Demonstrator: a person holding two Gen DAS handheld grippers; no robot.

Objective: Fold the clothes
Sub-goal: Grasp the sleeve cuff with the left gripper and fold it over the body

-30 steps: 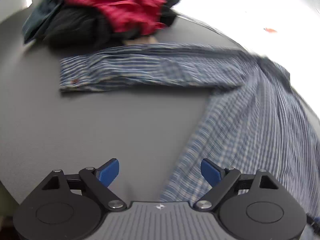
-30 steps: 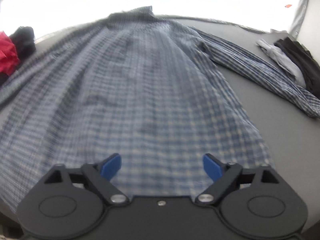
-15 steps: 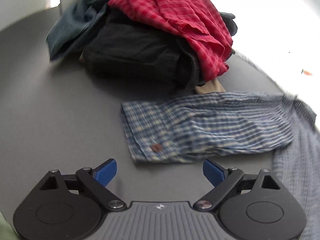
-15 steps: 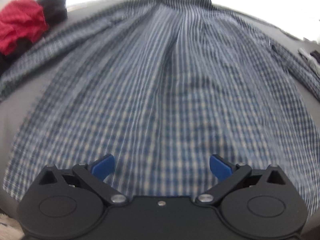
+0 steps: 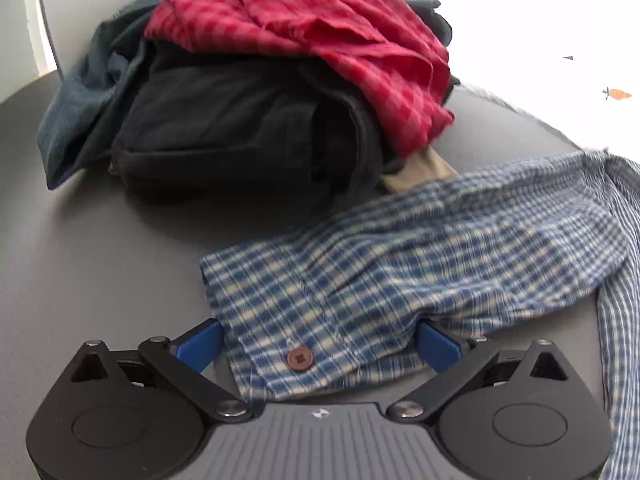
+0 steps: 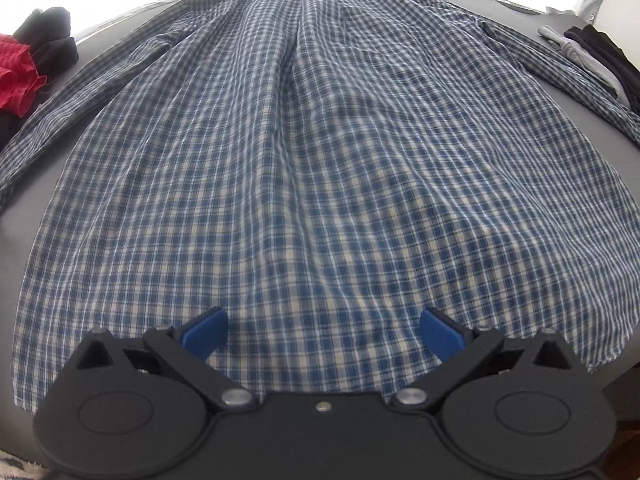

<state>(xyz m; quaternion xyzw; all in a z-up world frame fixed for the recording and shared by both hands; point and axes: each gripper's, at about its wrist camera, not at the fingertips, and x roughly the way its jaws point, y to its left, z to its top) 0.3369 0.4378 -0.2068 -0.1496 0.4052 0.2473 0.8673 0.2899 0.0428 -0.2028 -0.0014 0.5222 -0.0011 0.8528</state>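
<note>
Plaid shirt (image 6: 320, 168) lies flat w/ cuff (image 5: 304, 332) at 6 o'clock between your left gripper (image 5: 318, 344) fingers, which've just been widening, right gripper (image 6: 322, 332) also agape over hem: sleeve-fold stage, so pinch cuff next.

The blue checked shirt (image 6: 320, 168) is thin woven cloth, softly creased; the worktop (image 5: 100, 272) looks smooth, matt grey; the blue fingers (image 5: 200, 344) look like smooth plastic
</note>
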